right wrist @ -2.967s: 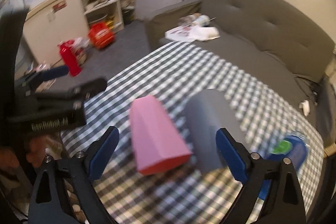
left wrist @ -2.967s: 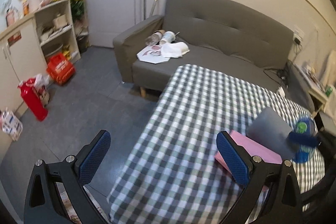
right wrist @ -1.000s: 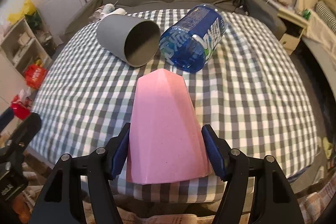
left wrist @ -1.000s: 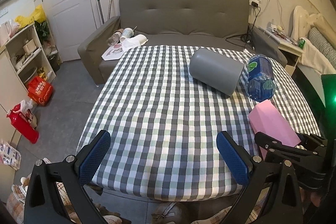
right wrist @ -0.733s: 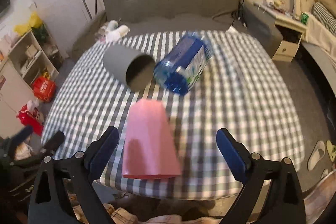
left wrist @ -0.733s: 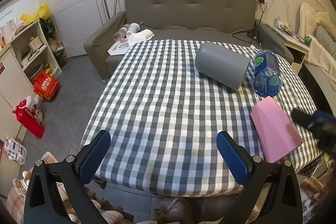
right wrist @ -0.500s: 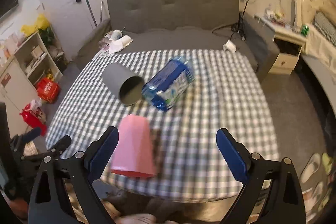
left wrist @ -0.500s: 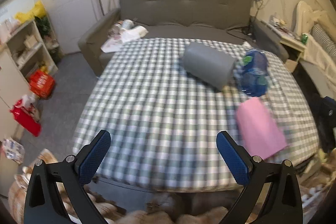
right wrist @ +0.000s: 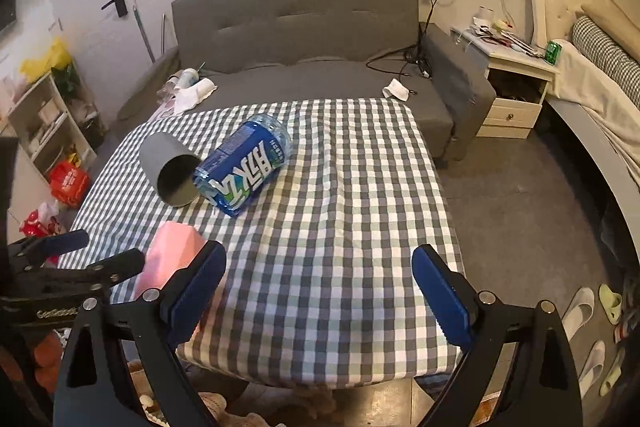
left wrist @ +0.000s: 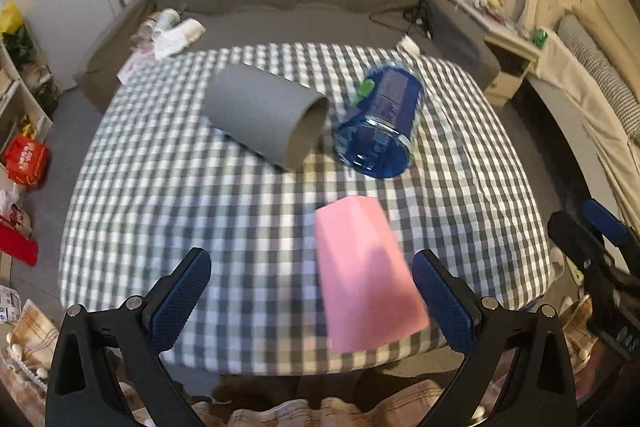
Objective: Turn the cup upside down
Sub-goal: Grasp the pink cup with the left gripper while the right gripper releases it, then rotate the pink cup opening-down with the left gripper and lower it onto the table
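Since a second ago your right gripper [right wrist: 318,291] has let go of the pink cup [left wrist: 366,277] and pulled back; its jaws now stand wide apart, holding nothing. That faceted, tapered cup stands mouth-down near the near edge of the checked tablecloth [left wrist: 168,163], its surface blurred. Your left gripper [left wrist: 310,297] is wide open too, with the cup between its blue textured pads but apart from them. Farther off, a smooth grey cup [left wrist: 266,117] lies on its side, just beside a toppled blue bottle [left wrist: 380,121].
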A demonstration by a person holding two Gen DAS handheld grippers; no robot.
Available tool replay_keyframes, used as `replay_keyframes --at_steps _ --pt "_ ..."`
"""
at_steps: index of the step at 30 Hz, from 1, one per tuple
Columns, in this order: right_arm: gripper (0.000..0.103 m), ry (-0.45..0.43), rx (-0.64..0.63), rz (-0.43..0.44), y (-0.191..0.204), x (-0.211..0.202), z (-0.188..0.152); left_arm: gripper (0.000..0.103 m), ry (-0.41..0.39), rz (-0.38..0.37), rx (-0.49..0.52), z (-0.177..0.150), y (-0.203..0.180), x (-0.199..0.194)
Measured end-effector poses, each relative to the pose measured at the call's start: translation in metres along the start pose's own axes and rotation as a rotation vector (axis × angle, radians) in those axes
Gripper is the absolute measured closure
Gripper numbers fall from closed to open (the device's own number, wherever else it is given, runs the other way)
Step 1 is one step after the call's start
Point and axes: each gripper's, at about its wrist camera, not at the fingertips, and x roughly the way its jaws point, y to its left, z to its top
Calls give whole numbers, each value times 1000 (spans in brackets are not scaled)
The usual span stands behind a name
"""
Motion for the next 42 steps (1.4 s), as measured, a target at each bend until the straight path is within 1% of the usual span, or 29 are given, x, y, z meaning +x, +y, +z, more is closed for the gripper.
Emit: replay_keyframes --at_steps 3,7,8,9,11,12,13,15,16,19,22,24,27,28,30,33,36,37,42 --pt "8 6 -20 -4 2 6 1 0 49 0 10 8 -10 15" --pt "8 17 -22 6 4 13 3 1 125 -43 -20 15 -11 33" --pt "8 21 -16 6 3 15 4 3 137 -48 -24 16 -11 37" --pt "8 23 -9 7 1 17 5 6 147 -52 -25 17 -11 41" --pt "8 28 3 8 -1 20 6 24 185 -63 -29 18 -11 50" --pt "8 32 6 8 -2 22 6 26 208 -67 -34 18 -11 55" --pt "8 40 9 7 -3 25 7 28 232 -98 -46 18 -10 60" --pt "8 46 9 7 -3 28 7 36 254 -140 -60 20 -10 63" --pt "8 49 6 6 -3 30 8 39 257 -146 -56 21 -11 63" --pt "8 52 3 5 -2 33 9 39 224 -128 -21 28 -14 56" --pt "8 56 5 -1 -2 36 10 39 175 -121 -7 37 -12 44" --pt "8 57 4 -4 -2 37 10 40 131 -105 7 42 -11 37" --pt "8 57 3 -6 0 38 10 40 33 -52 44 46 -9 23" --pt "8 57 3 -7 -1 38 10 40 -1 -39 52 46 -7 18" --pt "8 59 5 -8 0 39 9 41 -43 -25 55 44 -5 14" --pt "8 58 5 -11 1 38 9 45 -117 16 74 34 -2 9" --pt "8 55 5 -15 1 37 8 46 -121 7 76 30 -3 15" --pt "8 54 6 -16 0 36 7 46 -137 8 82 27 -4 15" --pt "8 55 12 -20 0 34 5 46 -162 27 139 22 -13 16"
